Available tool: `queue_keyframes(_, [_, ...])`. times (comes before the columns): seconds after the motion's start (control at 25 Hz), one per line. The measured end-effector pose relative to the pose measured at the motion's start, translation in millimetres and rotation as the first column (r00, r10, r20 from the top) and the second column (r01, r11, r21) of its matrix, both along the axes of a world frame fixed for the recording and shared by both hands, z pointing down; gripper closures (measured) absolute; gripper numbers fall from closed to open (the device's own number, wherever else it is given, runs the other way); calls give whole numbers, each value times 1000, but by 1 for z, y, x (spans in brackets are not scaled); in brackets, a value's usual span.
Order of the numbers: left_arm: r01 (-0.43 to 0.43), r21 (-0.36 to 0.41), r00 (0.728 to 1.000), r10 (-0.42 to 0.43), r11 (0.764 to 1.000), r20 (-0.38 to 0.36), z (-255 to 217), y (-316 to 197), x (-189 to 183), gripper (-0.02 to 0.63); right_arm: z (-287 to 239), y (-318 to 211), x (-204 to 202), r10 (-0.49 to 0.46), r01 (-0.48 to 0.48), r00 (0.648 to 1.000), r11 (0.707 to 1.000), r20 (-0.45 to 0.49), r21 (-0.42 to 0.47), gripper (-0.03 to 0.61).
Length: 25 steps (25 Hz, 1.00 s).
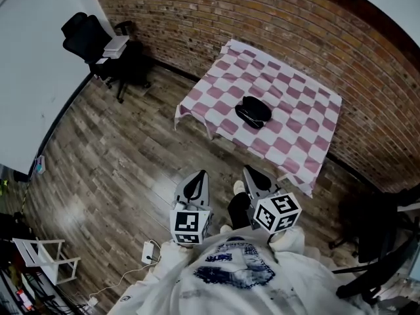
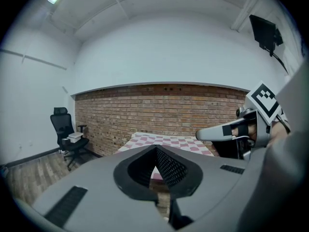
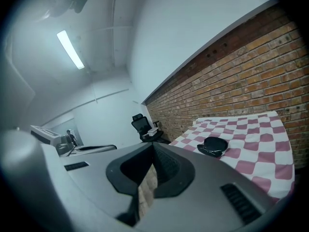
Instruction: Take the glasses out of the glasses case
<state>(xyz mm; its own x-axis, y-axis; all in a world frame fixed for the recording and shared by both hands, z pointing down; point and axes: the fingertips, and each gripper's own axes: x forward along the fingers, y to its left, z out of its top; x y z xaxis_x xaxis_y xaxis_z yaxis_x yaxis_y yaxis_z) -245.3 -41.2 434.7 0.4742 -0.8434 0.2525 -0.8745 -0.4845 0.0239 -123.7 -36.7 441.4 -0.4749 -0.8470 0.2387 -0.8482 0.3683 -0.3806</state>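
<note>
A black glasses case [image 1: 253, 111] lies closed near the middle of a table with a pink and white checked cloth [image 1: 308, 104]. In the right gripper view the glasses case [image 3: 215, 145] sits on the cloth [image 3: 260, 139], well ahead of the jaws. My left gripper [image 1: 197, 177] and right gripper [image 1: 253, 172] are held side by side over the wooden floor, short of the table's near edge. Both point towards the table. Each has its jaws shut with nothing between them. The left gripper view shows the right gripper [image 2: 217, 133] beside it and the table [image 2: 169, 141] beyond.
A brick wall [image 1: 262, 18] runs behind the table. A black office chair [image 1: 88, 38] bearing a white box stands at the far left. A white stool [image 1: 42, 258] and a power strip [image 1: 149, 251] with its cable are on the floor at the lower left. Dark chairs [image 1: 377, 241] stand at the right.
</note>
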Motion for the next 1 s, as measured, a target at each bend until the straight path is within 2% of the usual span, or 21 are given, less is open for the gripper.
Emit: queue_keyframes(1.0, [-111,-33,993,112,993,27,10,-181,94,604,8,-166,95,112,-112,994,993,9,-29,565])
